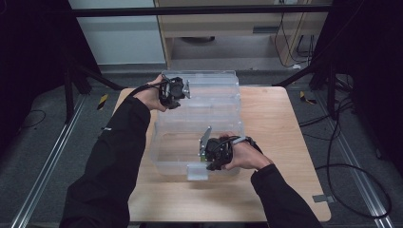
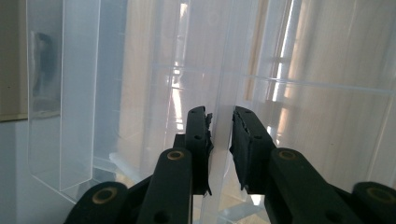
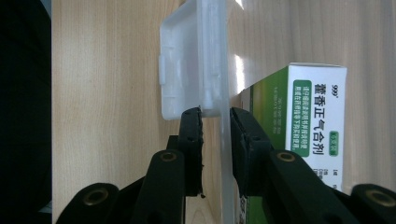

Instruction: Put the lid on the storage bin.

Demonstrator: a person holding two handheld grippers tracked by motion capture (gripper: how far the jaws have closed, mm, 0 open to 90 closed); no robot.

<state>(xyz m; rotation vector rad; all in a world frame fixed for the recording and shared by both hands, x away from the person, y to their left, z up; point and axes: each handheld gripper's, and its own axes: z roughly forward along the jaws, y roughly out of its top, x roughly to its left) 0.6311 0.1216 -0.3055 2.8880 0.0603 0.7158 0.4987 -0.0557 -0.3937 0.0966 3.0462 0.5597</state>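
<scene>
A clear plastic storage box (image 1: 164,156) stands in the middle of the wooden table, its clear lid (image 1: 214,90) raised behind it. My left gripper (image 1: 180,97) is at the lid's left end, and in the left gripper view its jaws (image 2: 220,140) are shut on a clear lid panel (image 2: 224,70). My right gripper (image 1: 209,164) is at the box's near wall beside the latch (image 1: 197,172). In the right gripper view, that gripper (image 3: 216,140) is shut on the clear box wall (image 3: 225,154) just below the latch (image 3: 187,70). A green and white medicine carton (image 3: 303,140) lies inside the box.
The wooden table (image 1: 275,142) has bare surface to the right of the box and along its near edge. Black frame legs and cables stand on the grey floor (image 1: 351,142) around the table. A pale cabinet (image 1: 228,28) is behind it.
</scene>
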